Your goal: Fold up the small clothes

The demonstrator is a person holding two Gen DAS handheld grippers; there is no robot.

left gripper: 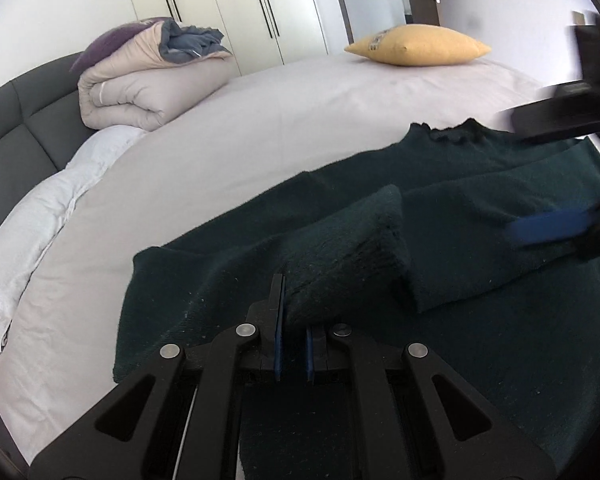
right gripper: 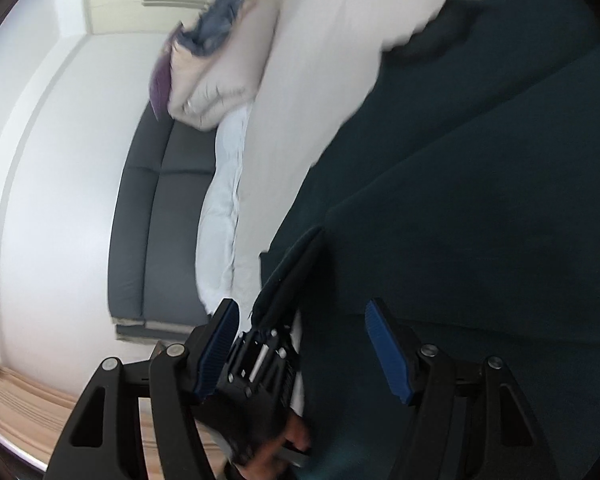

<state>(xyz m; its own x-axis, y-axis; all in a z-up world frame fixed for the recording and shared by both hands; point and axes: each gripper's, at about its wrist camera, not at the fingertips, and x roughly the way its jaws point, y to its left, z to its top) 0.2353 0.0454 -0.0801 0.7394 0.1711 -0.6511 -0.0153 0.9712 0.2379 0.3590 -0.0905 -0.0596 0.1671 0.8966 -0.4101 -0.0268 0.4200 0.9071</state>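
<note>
A dark green sweater (left gripper: 480, 320) lies spread on the bed, its collar toward the far right. My left gripper (left gripper: 293, 344) is shut on the sweater's left sleeve cuff (left gripper: 340, 256) and holds it raised above the body. A second sleeve (left gripper: 480, 240) lies folded across the chest. My right gripper (right gripper: 302, 344) is open and empty, tilted sideways above the sweater (right gripper: 480, 200). It shows blurred in the left wrist view (left gripper: 548, 228). The left gripper with the sleeve also shows in the right wrist view (right gripper: 268, 344).
The bed (left gripper: 280, 128) has a pale sheet. A rolled duvet (left gripper: 148, 88) and white pillow (left gripper: 40, 220) lie at the far left by the grey headboard (left gripper: 24, 116). A yellow cushion (left gripper: 420, 46) lies far back. Wardrobes (left gripper: 240, 4) stand behind.
</note>
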